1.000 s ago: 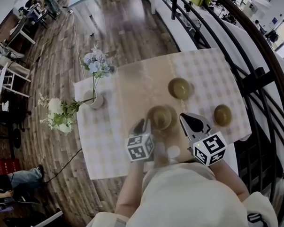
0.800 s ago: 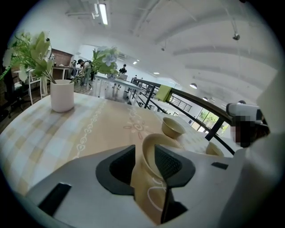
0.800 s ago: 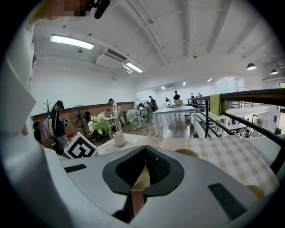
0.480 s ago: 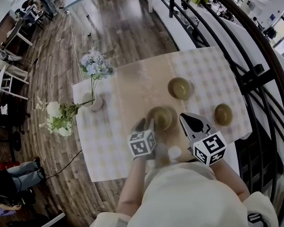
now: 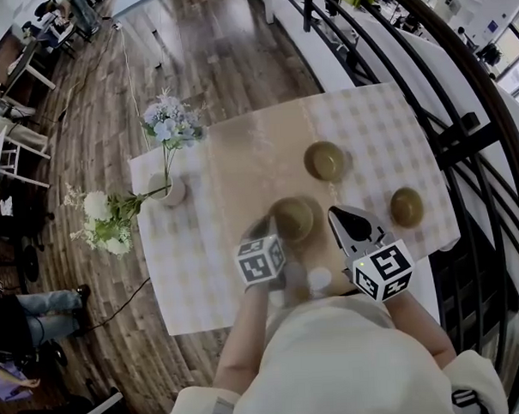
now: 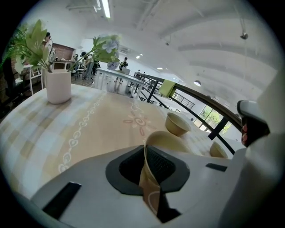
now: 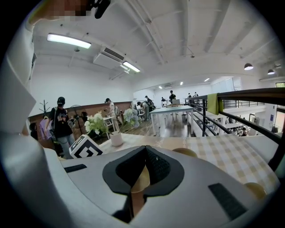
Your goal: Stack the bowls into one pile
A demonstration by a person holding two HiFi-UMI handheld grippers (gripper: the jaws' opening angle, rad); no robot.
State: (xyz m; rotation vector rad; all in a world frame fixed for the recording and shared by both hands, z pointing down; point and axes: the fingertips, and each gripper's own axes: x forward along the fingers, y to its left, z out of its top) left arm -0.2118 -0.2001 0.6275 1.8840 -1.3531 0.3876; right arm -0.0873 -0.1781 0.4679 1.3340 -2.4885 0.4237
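left gripper grips near bowl by the rim
jaws just closed on its wall, hiding the part below; right gripper, right of that bowl, clenched empty.

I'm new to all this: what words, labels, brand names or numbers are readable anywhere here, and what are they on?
None: no text can be read in any view.
The cubes on the left gripper and right gripper bear only black-and-white square patterns, no letters.
The bowls, vase and tablecloth show no lettering.
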